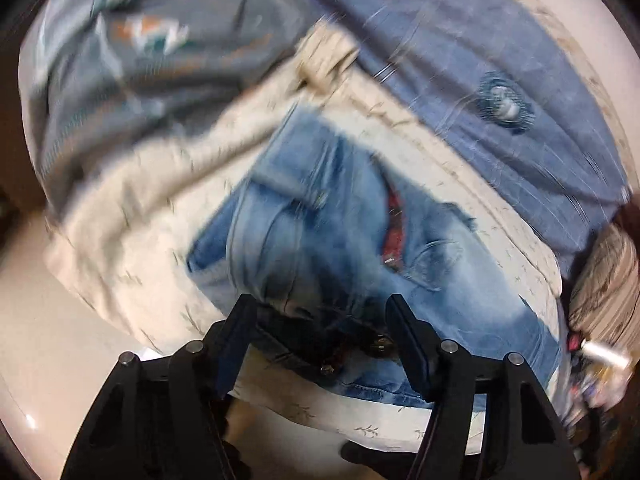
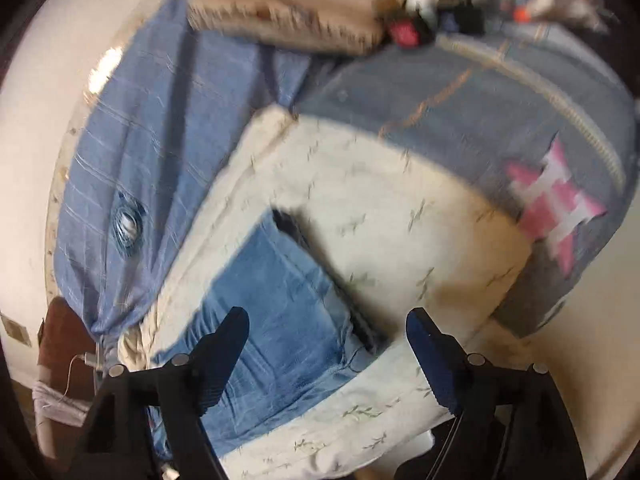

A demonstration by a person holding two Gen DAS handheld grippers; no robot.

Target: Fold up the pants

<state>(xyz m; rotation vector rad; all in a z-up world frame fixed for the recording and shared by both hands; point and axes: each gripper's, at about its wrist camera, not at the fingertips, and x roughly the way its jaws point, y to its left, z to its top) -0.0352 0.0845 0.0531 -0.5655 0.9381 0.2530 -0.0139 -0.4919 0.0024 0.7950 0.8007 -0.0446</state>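
Note:
Light blue jeans [image 1: 320,220] lie crumpled on a cream floral sheet [image 1: 132,240]. My left gripper [image 1: 322,310] is closed on their dark waistband [image 1: 332,344]. Its metal buttons look sharp while the rest of the cloth is blurred. In the right wrist view a flat blue panel of the jeans [image 2: 276,312] rests on the sheet [image 2: 380,208]. My right gripper [image 2: 328,324] hovers just above it with its jaws wide apart and nothing between the fingers.
A blue striped bedcover [image 1: 480,60] and a grey sweatshirt with a teal and orange logo [image 1: 152,36] lie behind the jeans. A grey garment with a pink patch [image 2: 552,204], a wooden box [image 2: 288,4] and small clutter [image 2: 460,4] sit at the bed's far side.

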